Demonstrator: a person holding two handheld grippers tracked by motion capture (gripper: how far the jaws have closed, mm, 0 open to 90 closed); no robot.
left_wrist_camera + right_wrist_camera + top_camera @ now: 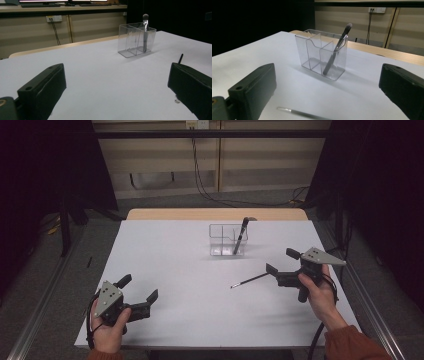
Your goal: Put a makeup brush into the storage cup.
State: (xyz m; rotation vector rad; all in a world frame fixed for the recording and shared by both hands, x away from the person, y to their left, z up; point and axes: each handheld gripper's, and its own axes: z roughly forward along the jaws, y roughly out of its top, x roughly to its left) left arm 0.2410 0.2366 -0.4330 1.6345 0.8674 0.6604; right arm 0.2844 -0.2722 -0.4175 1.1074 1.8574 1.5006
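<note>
White table (180,270) in dim room, beige panelled wall behind. Clear plastic three-compartment organiser (227,240) at far centre, upright; grey-tipped makeup brush (240,236) leaning in its right compartment, bristles up. Thin dark brush with pale tip (248,280) flat on table, just left of right gripper (283,265), jaws spread, nothing between. Left gripper (138,289) at near-left, well apart, jaws spread, empty.

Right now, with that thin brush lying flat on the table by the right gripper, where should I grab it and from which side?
Probably the dark handle of the thin brush, near mid-length, coming down from above with the right gripper, jaws straddling the shaft. It lies flat on the white table, so there's likely no room underneath.
</note>
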